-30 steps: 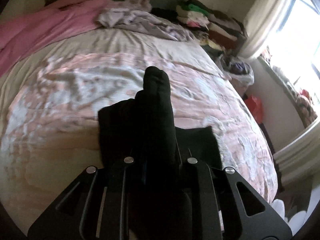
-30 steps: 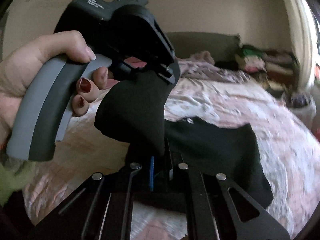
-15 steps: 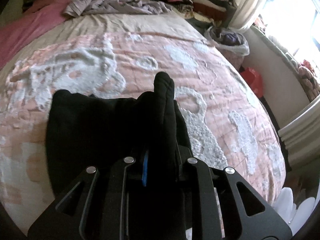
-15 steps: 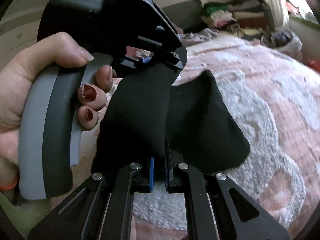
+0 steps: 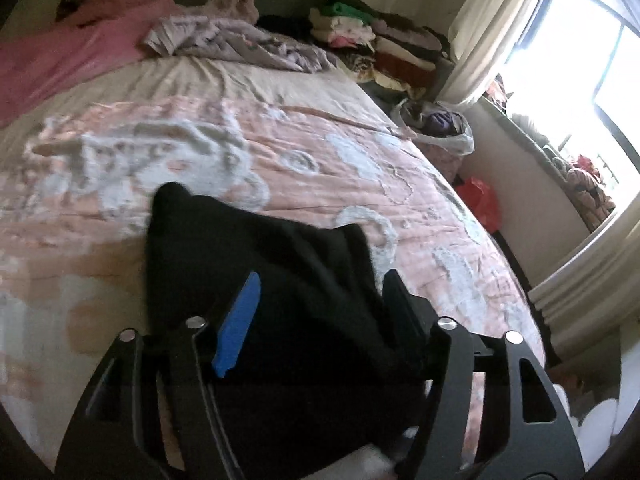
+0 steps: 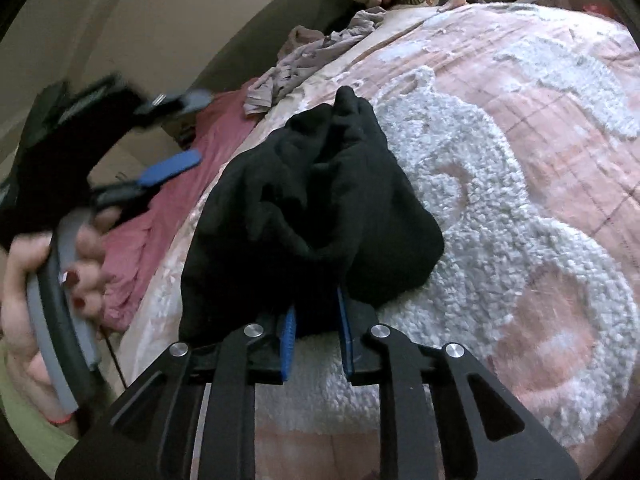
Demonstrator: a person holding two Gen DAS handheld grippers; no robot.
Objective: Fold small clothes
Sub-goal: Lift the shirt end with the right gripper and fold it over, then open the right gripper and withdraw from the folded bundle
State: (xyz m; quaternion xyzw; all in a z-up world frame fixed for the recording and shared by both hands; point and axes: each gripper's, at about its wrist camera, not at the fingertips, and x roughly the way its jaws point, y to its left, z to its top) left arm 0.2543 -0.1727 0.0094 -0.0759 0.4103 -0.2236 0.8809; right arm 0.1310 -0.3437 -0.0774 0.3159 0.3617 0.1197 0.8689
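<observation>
R gripper [image 6: 316, 332] is being seen nearest in the R wrist view, blue pads set a little apart w/ a bunch of the black garment [image 6: 312, 208] running down into the gap; whether the cloth is being pinched or just lying between the pads can't be told from this pic. Garment is lying straight ahead of the R tongs, long axis running away from them toward the far end of the bed, near edge right at the fingertips, far tip pointing up-frame. It's resting on the pink and white bedspread [image 6: 520, 208], crumpled, w/ a deep crease down the middle.

L gripper [image 5: 316, 312] is being held w/ jaws spread wide, one blue pad showing, black garment [image 5: 256, 272] sitting below and ahead of them, not being clamped. In the R wrist view L gripper [image 6: 176, 140] is seen blurred off to the L side, apart from the cloth, being held in the person's hand [image 6: 44, 280]. So R tongs are judged nearer, prob the ones to make the next move; L side would need re-approaching from the garment's L edge.

Garment look: matte black, soft knit, small, thick folds, no print visible; type can't be told. It's looking only roughly doubled, edges not lined up.

Further off: bedspread [image 5: 360, 168], loose grey-lilac clothes [image 5: 240, 40], pink fabric [image 5: 80, 52], stacked clothes pile [image 5: 380, 48] by the curtain
</observation>
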